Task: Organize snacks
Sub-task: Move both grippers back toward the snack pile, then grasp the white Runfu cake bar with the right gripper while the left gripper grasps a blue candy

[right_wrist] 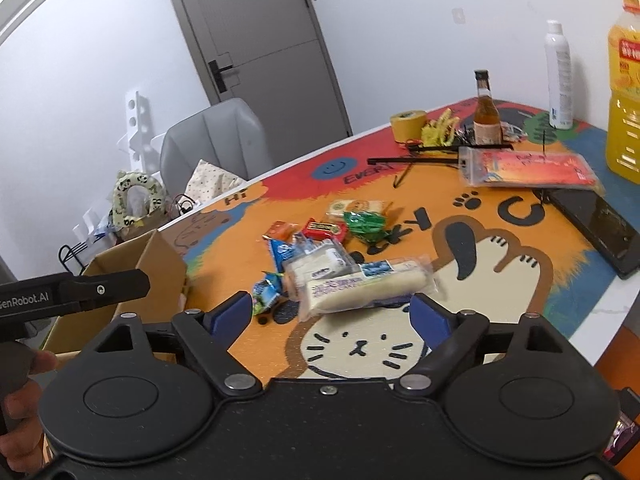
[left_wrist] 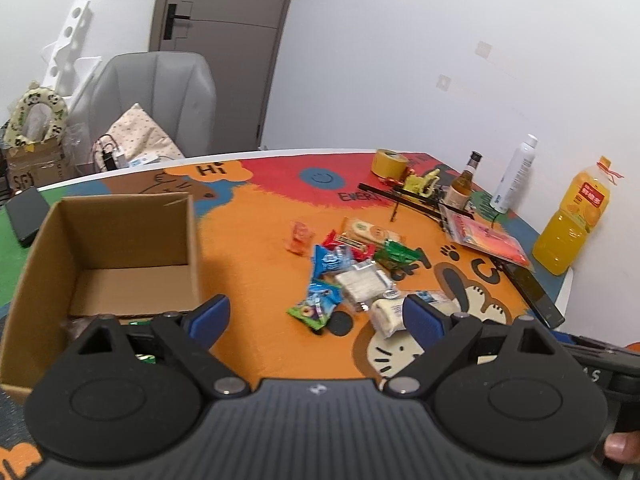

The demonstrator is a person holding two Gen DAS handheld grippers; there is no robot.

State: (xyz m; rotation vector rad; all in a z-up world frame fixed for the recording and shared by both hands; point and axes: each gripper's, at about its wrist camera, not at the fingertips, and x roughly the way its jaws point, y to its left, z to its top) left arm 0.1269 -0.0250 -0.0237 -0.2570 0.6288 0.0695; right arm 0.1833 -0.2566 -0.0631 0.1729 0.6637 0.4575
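A heap of wrapped snacks (left_wrist: 352,268) lies on the orange cartoon table mat (left_wrist: 256,264): blue, green, red and clear packets. An open cardboard box (left_wrist: 108,256) stands at the left, its floor mostly bare, with a green wrapper at its near wall. My left gripper (left_wrist: 316,316) hangs open between the box and the heap, holding nothing. In the right wrist view my right gripper (right_wrist: 332,316) is open just short of a long white roll in clear wrap (right_wrist: 364,286), the nearest piece of the snack heap (right_wrist: 320,248). The cardboard box (right_wrist: 132,264) sits at the left.
At the far right stand an orange juice jug (left_wrist: 572,220), a white spray can (left_wrist: 516,176), a small brown bottle (left_wrist: 464,184) and a yellow tape roll (left_wrist: 390,162). A red plastic pouch (left_wrist: 488,240) and black phone (left_wrist: 534,294) lie nearby. A grey chair (left_wrist: 152,96) stands behind the table.
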